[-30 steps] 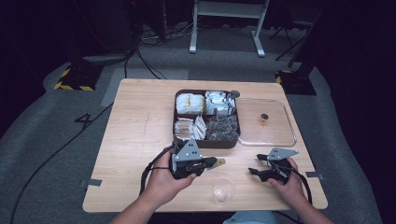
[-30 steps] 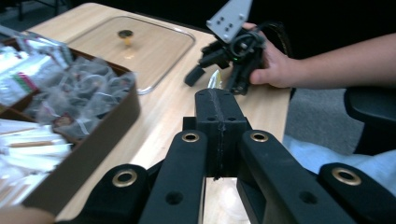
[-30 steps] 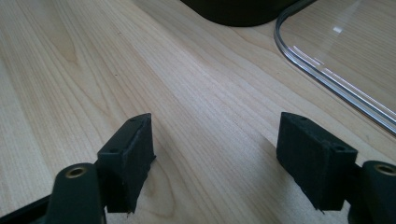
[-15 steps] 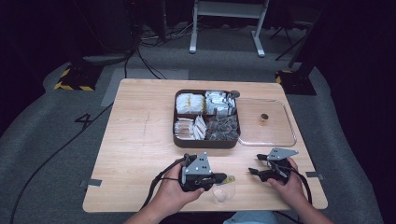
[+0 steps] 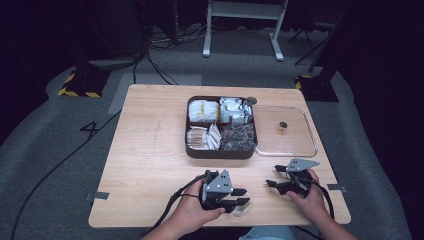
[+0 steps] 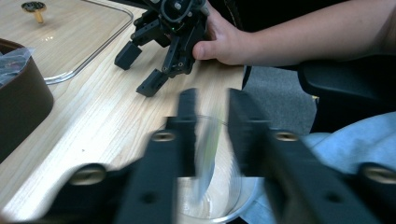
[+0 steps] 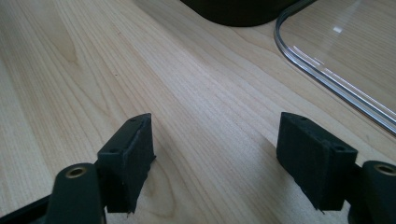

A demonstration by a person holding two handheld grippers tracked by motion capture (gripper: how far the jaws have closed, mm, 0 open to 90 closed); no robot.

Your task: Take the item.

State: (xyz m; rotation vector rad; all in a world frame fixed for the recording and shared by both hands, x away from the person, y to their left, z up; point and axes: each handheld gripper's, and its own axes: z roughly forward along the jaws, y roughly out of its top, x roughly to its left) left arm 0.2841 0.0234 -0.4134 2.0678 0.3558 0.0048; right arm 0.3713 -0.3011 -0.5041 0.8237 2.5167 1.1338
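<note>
At the bench's (image 5: 150,150) near edge, left gripper (image 5: 239,204) pinching a clear cup's (image 5: 243,209) rim, right gripper (image 5: 274,176) spread over bare wood beside the lid (image 5: 295,145).

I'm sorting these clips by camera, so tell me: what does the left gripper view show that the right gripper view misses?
Left gripper view: its jaws straddle the rim of a clear cup, with the right gripper and the hand holding it farther off, plus a small knob on the clear lid. Right gripper view: open jaws above bare wood, nothing between them. Both: wooden table, clear lid, dark brown tray.
</note>
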